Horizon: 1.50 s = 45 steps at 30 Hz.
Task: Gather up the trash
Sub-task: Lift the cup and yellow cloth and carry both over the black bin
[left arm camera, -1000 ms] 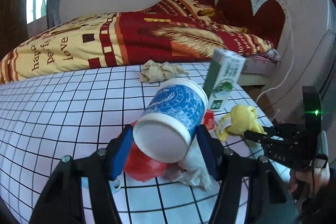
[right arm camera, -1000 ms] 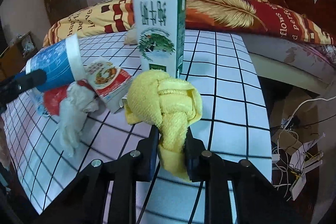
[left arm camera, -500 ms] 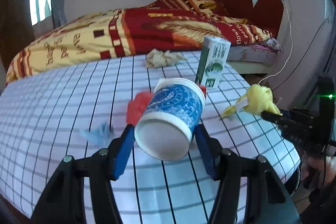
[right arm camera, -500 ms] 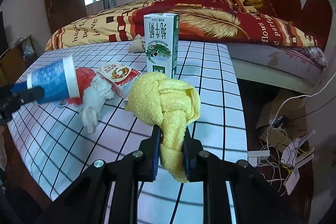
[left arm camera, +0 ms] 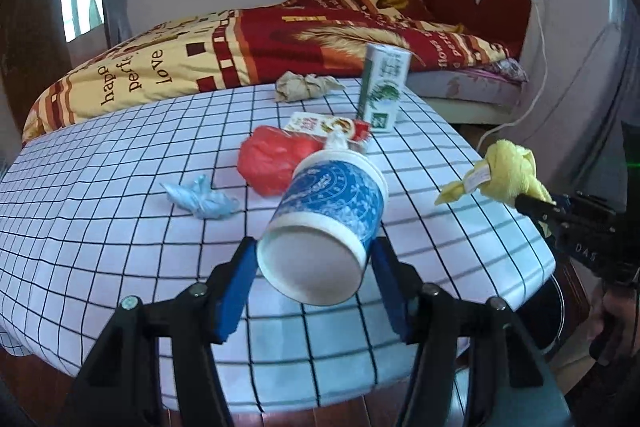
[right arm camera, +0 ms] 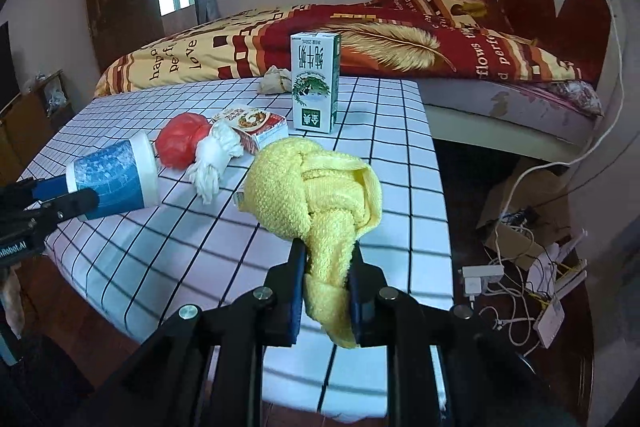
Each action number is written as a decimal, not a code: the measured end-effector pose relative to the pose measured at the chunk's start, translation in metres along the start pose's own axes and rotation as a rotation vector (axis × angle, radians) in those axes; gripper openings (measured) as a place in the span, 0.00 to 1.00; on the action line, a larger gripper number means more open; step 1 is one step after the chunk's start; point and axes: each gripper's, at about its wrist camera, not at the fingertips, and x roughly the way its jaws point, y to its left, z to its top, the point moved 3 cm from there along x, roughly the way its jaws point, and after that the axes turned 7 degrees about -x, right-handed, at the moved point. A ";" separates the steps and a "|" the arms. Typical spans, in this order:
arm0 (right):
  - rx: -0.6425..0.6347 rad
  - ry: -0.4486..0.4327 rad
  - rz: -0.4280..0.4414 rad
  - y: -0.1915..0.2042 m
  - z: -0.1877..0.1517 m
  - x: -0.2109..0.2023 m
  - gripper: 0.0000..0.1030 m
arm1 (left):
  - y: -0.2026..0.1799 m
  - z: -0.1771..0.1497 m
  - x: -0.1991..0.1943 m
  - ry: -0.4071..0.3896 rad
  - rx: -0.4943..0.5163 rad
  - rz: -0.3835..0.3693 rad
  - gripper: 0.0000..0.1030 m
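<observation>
My left gripper (left arm camera: pixel 314 267) is shut on a blue and white paper cup (left arm camera: pixel 328 227), held tilted above the table's near edge; the cup also shows in the right wrist view (right arm camera: pixel 112 179). My right gripper (right arm camera: pixel 326 267) is shut on a knotted yellow cloth (right arm camera: pixel 316 187), held above the table's right front corner; the cloth also shows in the left wrist view (left arm camera: pixel 504 175). On the checked table (left arm camera: pixel 100 227) lie a red plastic bag (left arm camera: pixel 272 159), a blue crumpled wrapper (left arm camera: pixel 204 197), a white tissue (right arm camera: pixel 216 155), a snack box (right arm camera: pixel 252 123), a green milk carton (right arm camera: pixel 314 83) and crumpled brown paper (left arm camera: pixel 304 87).
A bed with a red and yellow quilt (left arm camera: pixel 240 55) runs behind the table. Cables, a power strip and a cardboard box (right arm camera: pixel 516 227) lie on the floor to the right. A dark round bin rim (left arm camera: pixel 556 311) shows under the table's right corner.
Both grippers have pulled back and up from the table with the cup and the yellow cloth. The red bag, tissue and blue wrapper now lie uncovered on the table.
</observation>
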 end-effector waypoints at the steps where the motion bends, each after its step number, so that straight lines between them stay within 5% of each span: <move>1: 0.002 -0.001 -0.003 -0.001 -0.002 -0.004 0.19 | -0.003 -0.002 -0.002 0.000 0.003 -0.004 0.57; 18: 0.091 -0.024 -0.098 -0.041 -0.052 -0.081 0.19 | -0.075 -0.028 -0.021 0.010 0.075 -0.106 0.57; 45: 0.342 0.104 -0.313 -0.176 -0.194 -0.136 0.19 | -0.269 -0.082 -0.007 0.141 0.386 -0.381 0.56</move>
